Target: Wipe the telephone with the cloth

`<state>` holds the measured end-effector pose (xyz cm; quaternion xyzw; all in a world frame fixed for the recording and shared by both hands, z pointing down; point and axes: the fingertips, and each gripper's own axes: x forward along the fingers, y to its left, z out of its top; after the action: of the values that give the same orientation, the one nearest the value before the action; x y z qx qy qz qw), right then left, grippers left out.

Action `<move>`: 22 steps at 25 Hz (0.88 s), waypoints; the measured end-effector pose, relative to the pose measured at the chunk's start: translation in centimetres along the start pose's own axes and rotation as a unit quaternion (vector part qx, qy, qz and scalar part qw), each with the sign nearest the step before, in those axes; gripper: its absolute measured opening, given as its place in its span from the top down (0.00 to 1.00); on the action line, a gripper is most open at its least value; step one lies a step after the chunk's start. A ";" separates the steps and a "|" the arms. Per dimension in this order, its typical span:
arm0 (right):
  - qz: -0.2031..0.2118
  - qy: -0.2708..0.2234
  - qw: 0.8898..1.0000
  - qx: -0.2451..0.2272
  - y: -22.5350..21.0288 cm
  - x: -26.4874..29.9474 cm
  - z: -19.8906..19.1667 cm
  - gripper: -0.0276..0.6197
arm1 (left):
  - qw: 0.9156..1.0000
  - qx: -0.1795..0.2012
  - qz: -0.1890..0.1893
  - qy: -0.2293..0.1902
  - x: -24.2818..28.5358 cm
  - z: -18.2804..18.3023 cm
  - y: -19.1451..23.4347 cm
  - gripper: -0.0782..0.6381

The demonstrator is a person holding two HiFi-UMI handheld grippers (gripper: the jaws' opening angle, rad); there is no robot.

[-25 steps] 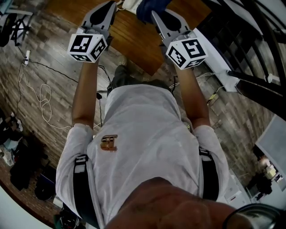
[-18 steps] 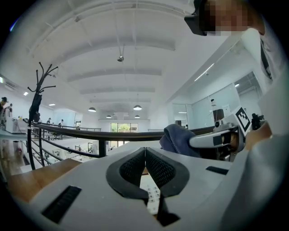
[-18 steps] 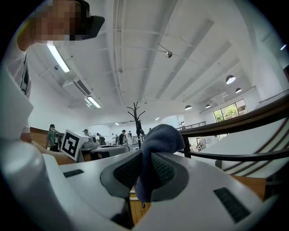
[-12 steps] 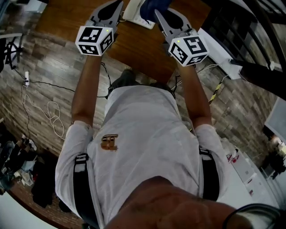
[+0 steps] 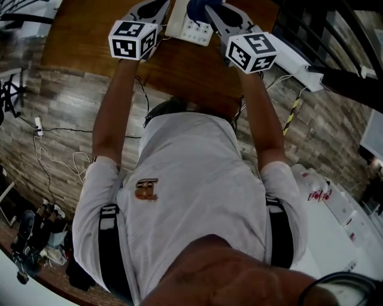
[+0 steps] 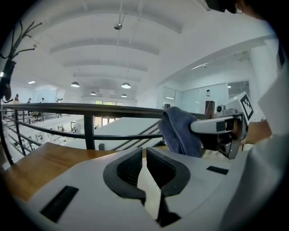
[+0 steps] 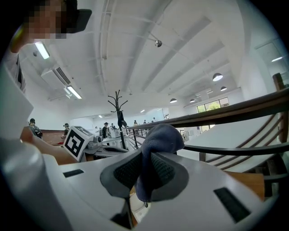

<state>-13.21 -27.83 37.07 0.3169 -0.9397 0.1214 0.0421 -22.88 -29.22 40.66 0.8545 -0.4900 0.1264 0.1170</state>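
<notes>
Wooden surface (image 5: 179,66) bears the telephone (image 5: 190,27); the cloth (image 7: 159,135), likely soft and light, sits bunched in the clamped right hand-held gripper (image 7: 144,169), while the left hand-held gripper (image 6: 145,160) is narrowly parted and empty.

The telephone (image 5: 190,28) lies on the tabletop (image 5: 84,42), between the left tongs (image 5: 154,7) and right tongs (image 7: 144,169). The cloth (image 7: 160,137) sits in the right tongs, above the telephone's right side.
</notes>
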 end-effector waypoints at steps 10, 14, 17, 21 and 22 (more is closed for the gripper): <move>-0.001 0.053 0.998 0.032 -1.0 5.3 -2.4 0.86 | 0.992 -0.014 -0.065 0.106 3.6 -4.3 2.7 0.80; 0.028 0.082 0.994 0.068 -1.5 6.5 -4.4 0.86 | 0.985 -0.042 -0.073 0.150 5.1 -6.7 2.8 0.77; 0.038 0.098 0.991 0.083 -2.2 7.0 -5.3 0.86 | 0.982 -0.055 -0.067 0.170 6.0 -7.9 2.9 0.77; 0.041 0.114 0.989 0.083 -3.1 8.4 -5.8 0.86 | 0.977 -0.067 -0.059 0.191 6.7 -8.7 3.6 0.77; 0.040 0.118 0.989 0.082 -3.4 8.7 -5.8 0.86 | 0.977 -0.070 -0.058 0.195 6.8 -8.8 3.7 0.77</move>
<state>-18.04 -34.04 44.75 0.2647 -0.9270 0.2365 0.1215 -23.64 -33.68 51.47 0.8302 -0.4153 0.2489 0.2763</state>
